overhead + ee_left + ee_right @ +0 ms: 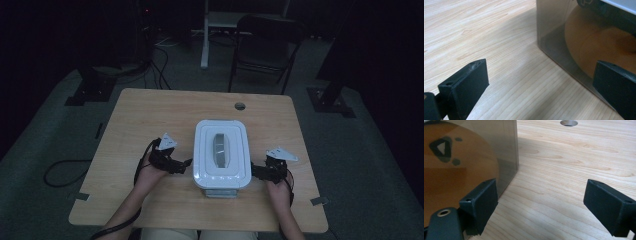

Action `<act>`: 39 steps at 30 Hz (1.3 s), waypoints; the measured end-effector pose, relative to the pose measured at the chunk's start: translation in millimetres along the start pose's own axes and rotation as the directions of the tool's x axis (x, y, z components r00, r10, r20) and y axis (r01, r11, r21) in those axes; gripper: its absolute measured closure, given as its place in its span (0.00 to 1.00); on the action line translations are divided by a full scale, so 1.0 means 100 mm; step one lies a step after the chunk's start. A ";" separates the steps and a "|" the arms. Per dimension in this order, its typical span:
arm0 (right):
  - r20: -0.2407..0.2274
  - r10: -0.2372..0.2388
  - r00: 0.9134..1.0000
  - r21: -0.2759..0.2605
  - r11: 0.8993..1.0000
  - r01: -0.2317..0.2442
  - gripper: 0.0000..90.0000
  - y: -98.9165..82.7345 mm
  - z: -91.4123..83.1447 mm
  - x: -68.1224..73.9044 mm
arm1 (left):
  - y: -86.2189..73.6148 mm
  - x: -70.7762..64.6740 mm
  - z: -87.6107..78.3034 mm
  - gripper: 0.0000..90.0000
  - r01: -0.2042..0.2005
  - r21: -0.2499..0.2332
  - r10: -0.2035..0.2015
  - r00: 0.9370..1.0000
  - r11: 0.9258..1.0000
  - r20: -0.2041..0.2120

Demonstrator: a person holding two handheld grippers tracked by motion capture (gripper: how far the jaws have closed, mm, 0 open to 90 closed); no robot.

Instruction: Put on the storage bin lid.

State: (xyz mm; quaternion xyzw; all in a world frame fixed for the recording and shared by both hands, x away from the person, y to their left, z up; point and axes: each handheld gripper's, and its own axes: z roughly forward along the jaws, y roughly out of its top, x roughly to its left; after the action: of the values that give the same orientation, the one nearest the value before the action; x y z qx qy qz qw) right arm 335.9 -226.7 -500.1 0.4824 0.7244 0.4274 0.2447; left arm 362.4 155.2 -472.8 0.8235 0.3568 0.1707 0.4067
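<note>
The storage box [221, 154] sits on the near middle of the wooden table [150, 115], its long sides running away from the person, with the left gripper [186, 164] just beside its left wall and the right gripper [253, 170] just beside its right wall. Around it the tabletop is bare light wood with a fine straight grain; a round cable hole [240, 106] lies beyond the box near the far edge. Behind the table a dark folding chair [265, 45] and a white stand [206, 35] rise from grey carpet, and a black cable [62, 172] loops on the floor at the left. Nothing stands between either gripper and the box.

The box is a rounded rectangle with a white lid [221, 131] that has a recessed grey handle in its middle. Its walls are clear, smoky plastic; in the left gripper view the wall [554, 30] shows a broad, round tan shape behind it, and in the right gripper view the wall [506, 147] shows the same kind of tan disc, with a dark three-cornered mark on it.

Both grippers have blocky matte black jaws. The left one's stand wide apart, one over bare wood, the other in front of the box wall; whether it touches cannot be told. The right one's are spread wide and hold nothing, one close by the box corner.
</note>
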 end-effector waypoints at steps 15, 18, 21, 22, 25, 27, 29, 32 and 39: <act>0.015 0.006 1.000 -0.012 1.000 -0.006 0.13 -0.06 -0.14 -0.12 | -0.14 0.13 -0.25 0.01 0.011 0.010 -0.011 1.000 1.000 -0.003; 0.018 0.004 1.000 -0.011 1.000 -0.004 0.13 -0.08 -0.16 -0.14 | -0.18 0.15 -0.29 0.01 0.026 0.008 -0.026 1.000 1.000 -0.010; 0.022 0.009 1.000 -0.012 1.000 -0.009 0.13 -0.10 -0.19 -0.16 | -0.22 0.18 -0.33 0.01 0.038 0.015 -0.038 0.999 0.999 -0.020; 0.022 0.014 1.000 -0.014 1.000 -0.013 0.13 -0.11 -0.21 -0.17 | -0.23 0.19 -0.34 0.01 0.039 0.017 -0.039 0.999 0.999 -0.021; 0.029 0.022 0.999 -0.013 1.000 -0.021 0.13 -0.13 -0.24 -0.20 | -0.26 0.21 -0.37 0.01 0.047 0.017 -0.046 0.998 0.999 -0.032; 0.030 0.028 0.999 -0.013 1.000 -0.027 0.13 -0.15 -0.27 -0.22 | -0.28 0.23 -0.40 0.01 0.054 0.015 -0.054 0.998 0.998 -0.031; 0.035 0.030 0.999 -0.010 1.000 -0.029 0.13 -0.17 -0.29 -0.24 | -0.30 0.24 -0.42 0.01 0.056 0.016 -0.055 0.998 0.998 -0.037; 0.039 0.030 0.999 -0.004 1.000 -0.030 0.13 -0.20 -0.33 -0.26 | -0.33 0.26 -0.44 0.01 0.066 0.019 -0.065 0.997 0.998 -0.043; 0.042 0.018 0.999 0.014 1.000 -0.019 0.13 -0.26 -0.41 -0.28 | -0.44 0.32 -0.50 0.01 0.081 0.033 -0.079 0.995 0.996 -0.059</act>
State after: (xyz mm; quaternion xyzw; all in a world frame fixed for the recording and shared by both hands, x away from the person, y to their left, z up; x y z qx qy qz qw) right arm 303.3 -272.0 -503.4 0.4998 0.7177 0.4140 0.2524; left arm 336.1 223.7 -477.1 0.8103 0.4043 0.1716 0.3881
